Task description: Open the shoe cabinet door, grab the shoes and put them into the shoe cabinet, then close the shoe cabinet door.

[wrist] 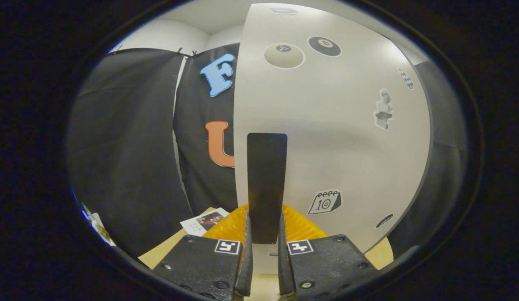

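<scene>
The white shoe cabinet door (338, 142), dotted with small stickers, stands close in front of me and rises well above the fingers. A tall black handle (267, 175) runs upright near the door's left edge. My gripper (265, 225) is shut on the lower end of this handle, one finger pressing on each side. The door's left edge stands free, with the black booth cloth beyond it.
The light wooden tabletop (171, 246) lies under the gripper. A small printed card (203, 221) rests on it just left of the fingers. Black cloth (125, 159) hangs behind and to the left, with a white wall above it.
</scene>
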Demonstrator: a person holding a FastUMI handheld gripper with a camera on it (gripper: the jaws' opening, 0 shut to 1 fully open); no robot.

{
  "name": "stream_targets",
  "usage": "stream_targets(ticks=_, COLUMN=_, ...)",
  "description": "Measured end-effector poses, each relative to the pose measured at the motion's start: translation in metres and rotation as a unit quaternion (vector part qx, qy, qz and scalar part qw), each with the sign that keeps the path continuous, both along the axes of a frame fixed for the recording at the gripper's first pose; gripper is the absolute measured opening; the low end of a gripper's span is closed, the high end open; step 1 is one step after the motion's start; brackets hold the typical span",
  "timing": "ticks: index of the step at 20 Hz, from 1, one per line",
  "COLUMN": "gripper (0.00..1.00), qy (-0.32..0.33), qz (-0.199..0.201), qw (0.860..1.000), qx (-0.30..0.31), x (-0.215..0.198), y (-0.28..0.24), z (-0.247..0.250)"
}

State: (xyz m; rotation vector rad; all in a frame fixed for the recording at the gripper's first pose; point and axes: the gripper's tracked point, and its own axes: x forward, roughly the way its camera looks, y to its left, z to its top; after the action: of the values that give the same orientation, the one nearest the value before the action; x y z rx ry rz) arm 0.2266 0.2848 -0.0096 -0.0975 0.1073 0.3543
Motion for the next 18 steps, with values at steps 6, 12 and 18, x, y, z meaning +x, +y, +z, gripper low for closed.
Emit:
stream_targets(ticks=6, gripper=0.27, qy=0.008, qz=0.024, qw=1.000, qx=0.008, x=-0.082, y=-0.055, z=-0.007)
stream_targets(ticks=12, gripper=0.26, qy=0.010, qz=0.008, qw=1.000, qx=0.014, x=-0.133, y=-0.125, z=-0.011)
stream_targets(ticks=18, gripper=0.23, qy=0.024, qz=-0.007, qw=0.999, qx=0.036, x=-0.168, y=-0.186, z=-0.010)
